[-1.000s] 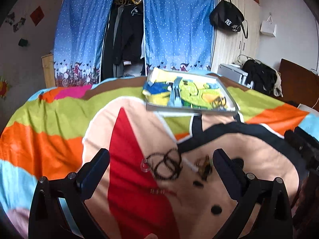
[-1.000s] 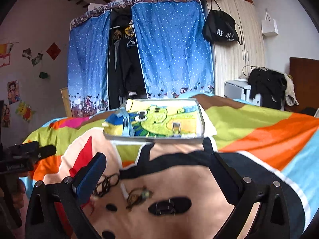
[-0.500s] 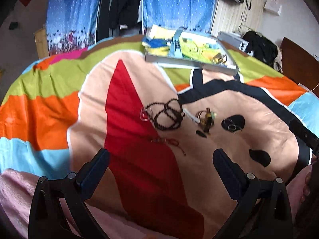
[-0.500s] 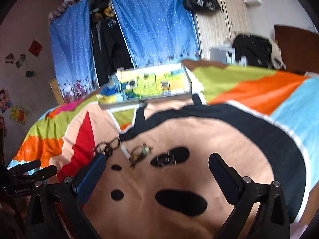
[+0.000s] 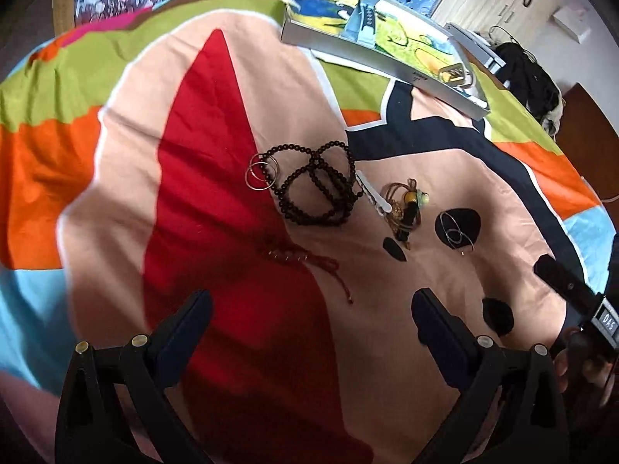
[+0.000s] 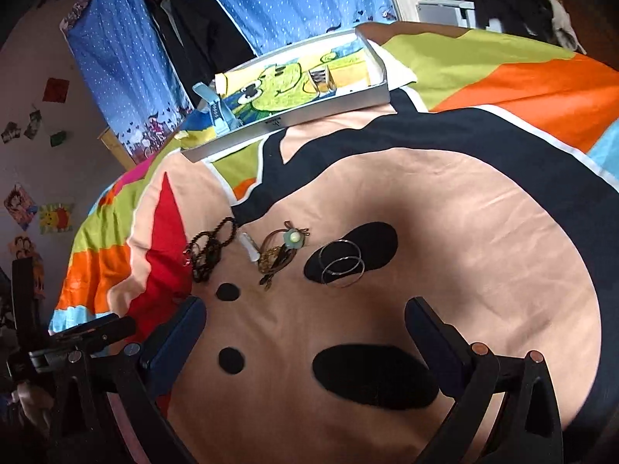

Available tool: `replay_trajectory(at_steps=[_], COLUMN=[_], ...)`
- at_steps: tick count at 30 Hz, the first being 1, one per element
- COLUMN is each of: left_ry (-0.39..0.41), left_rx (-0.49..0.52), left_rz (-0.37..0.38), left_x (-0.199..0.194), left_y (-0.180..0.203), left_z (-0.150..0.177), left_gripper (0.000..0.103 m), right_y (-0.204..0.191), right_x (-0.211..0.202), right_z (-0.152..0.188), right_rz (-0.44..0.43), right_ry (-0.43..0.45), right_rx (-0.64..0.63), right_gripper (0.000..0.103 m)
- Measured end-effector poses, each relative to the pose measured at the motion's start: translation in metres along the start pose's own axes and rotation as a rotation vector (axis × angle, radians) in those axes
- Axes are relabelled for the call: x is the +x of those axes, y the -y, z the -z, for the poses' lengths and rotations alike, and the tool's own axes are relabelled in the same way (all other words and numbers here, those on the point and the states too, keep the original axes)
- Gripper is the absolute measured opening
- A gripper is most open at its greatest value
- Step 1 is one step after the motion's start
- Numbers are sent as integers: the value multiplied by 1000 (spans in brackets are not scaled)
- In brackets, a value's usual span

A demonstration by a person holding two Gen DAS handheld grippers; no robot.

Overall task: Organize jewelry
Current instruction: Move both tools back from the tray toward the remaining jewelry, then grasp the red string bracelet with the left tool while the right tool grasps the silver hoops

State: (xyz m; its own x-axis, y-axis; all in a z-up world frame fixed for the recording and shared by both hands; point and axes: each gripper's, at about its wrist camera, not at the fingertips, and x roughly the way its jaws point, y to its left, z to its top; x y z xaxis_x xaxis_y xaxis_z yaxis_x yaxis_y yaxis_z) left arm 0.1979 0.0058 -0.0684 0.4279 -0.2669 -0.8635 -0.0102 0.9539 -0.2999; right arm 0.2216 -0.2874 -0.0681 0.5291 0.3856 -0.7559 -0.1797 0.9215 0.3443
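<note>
Bare bedspread [image 5: 240, 348] lies under the left gripper [image 5: 309, 321]. At 12 o'clock, a red cord [image 5: 301, 259] and black beads [image 5: 317, 189] block the way.

Soft, even daylight fills both views, with colours bright and saturated. Strong fisheye bending curves the bedspread [image 5: 216, 123] and darkens the frame corners. Slight motion blur softens the edges; shadows are faint and diffuse.

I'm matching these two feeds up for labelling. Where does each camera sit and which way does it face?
Left wrist: on the left gripper, looking down over the bedspread at the black bead string; its open fingers and the right gripper show.
Right wrist: on the right gripper, facing the thin bangles and tray; own open fingers show.
Both share beads, bangles, tray.
</note>
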Motion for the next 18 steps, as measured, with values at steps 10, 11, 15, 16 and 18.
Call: replay_trajectory(at_steps=[10,11,15,16,18], left_ry=[-32,-33,-40,-43,-43], left_rx=[-44,-36,-12,-6,2], left_rz=[-31,-38,-73,-86,-101], left_x=[39,42,54,55,59], left_y=[-9,-8,-7,-8,-7], left_z=[-14,-13,-11,-11,-10], left_gripper=[69,68,61,59,52], right_y=[8,6,2,4,10], right_x=[69,76,98,104,113], right_z=[-20,-20,-20,-20,-20], right_rz=[62,76,125,139,142], right_ry=[-111,-120,-148,-156,-180], right_rx=[-102,-126,-183,-188,-172], right_gripper=[88,84,80,80,79])
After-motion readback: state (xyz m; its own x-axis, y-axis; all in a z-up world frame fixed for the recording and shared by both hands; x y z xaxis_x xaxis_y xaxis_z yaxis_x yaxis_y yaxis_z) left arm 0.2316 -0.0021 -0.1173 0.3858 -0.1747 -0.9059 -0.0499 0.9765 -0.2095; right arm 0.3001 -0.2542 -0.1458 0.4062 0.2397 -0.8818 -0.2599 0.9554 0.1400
